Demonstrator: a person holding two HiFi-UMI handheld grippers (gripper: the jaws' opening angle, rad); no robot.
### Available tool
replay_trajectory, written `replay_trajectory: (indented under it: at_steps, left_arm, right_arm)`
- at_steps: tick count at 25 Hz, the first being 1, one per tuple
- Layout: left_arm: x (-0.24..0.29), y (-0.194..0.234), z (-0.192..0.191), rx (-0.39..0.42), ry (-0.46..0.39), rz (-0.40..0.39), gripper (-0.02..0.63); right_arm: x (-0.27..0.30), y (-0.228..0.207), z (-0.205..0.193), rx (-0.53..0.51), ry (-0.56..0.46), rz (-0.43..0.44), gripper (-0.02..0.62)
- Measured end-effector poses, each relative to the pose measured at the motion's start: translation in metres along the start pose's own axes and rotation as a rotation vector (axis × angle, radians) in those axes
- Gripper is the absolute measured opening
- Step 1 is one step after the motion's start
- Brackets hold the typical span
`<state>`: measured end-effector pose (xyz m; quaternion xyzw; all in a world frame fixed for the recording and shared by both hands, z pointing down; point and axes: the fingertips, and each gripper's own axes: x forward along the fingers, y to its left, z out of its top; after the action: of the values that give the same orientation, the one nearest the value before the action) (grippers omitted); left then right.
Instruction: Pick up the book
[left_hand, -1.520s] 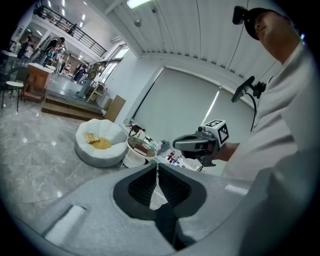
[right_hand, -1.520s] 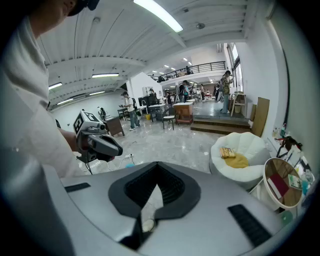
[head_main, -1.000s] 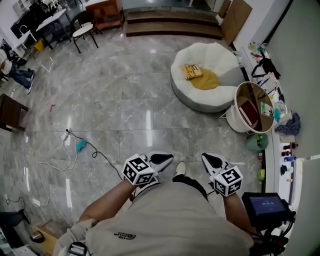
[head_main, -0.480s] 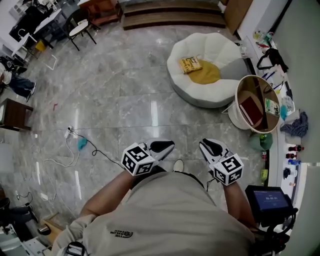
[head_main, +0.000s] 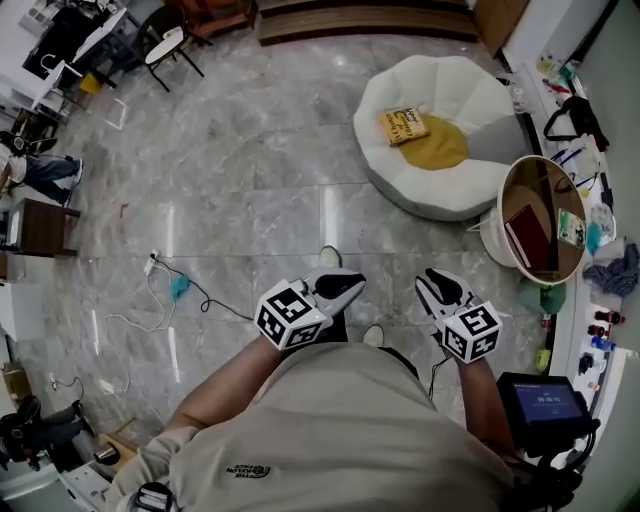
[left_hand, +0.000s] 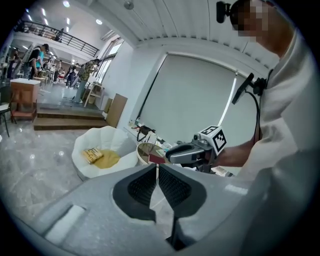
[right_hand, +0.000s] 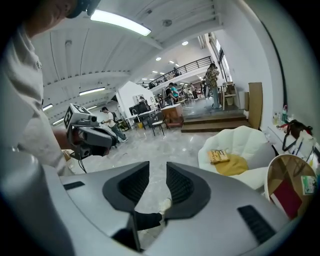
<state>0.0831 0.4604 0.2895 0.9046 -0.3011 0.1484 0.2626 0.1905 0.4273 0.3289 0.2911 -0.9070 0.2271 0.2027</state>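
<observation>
The yellow book (head_main: 404, 125) lies on a white round lounge chair (head_main: 470, 85), beside a yellow cushion (head_main: 440, 152), far across the floor from both grippers. It also shows in the left gripper view, book (left_hand: 93, 155), and in the right gripper view, book (right_hand: 218, 156). My left gripper (head_main: 350, 285) is held at waist height, its jaws shut with nothing in them (left_hand: 156, 167). My right gripper (head_main: 436, 283) is beside it. Its jaws are opening with nothing between them (right_hand: 157, 170).
A round tub-like stand (head_main: 520, 180) with a red book inside is right of the chair. A shelf of small items (head_main: 590, 250) runs along the right wall. A cable and power strip (head_main: 170, 285) lie on the marble floor at left. Chairs (head_main: 170, 50) and steps (head_main: 360, 20) are at the back.
The person has stepped forward over the floor, one foot now ahead, carrying both grippers along. The right gripper's jaws have parted from shut.
</observation>
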Motion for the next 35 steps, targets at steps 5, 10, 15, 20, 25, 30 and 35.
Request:
replay_trajectory:
  at_steps: [5, 10, 15, 20, 25, 30, 35]
  left_arm:
    - [-0.005, 0.078, 0.037, 0.007, 0.007, -0.064, 0.009]
    - [-0.011, 0.149, 0.075, 0.066, 0.043, -0.155, 0.008]
    - [-0.015, 0.214, 0.091, 0.066, 0.067, -0.170, 0.008]
    - [0.000, 0.262, 0.103, 0.039, 0.084, -0.165, 0.008]
    - [0.015, 0.297, 0.119, 0.030, 0.103, -0.149, 0.008]
    - [0.051, 0.347, 0.140, -0.022, 0.125, -0.094, 0.008]
    - [0.108, 0.392, 0.160, -0.043, 0.194, -0.090, 0.008]
  right_arm:
    - [0.061, -0.018, 0.052, 0.066, 0.008, -0.046, 0.110]
    - [0.123, -0.040, 0.108, 0.055, 0.025, -0.099, 0.110]
    - [0.180, -0.063, 0.135, 0.081, 0.027, -0.124, 0.110]
    - [0.225, -0.102, 0.139, 0.231, 0.014, -0.095, 0.109]
    - [0.271, -0.152, 0.130, 0.492, -0.035, -0.044, 0.110]
    - [0.329, -0.230, 0.118, 0.706, -0.096, 0.012, 0.110]
    - [0.396, -0.327, 0.078, 0.867, -0.099, 0.010, 0.115]
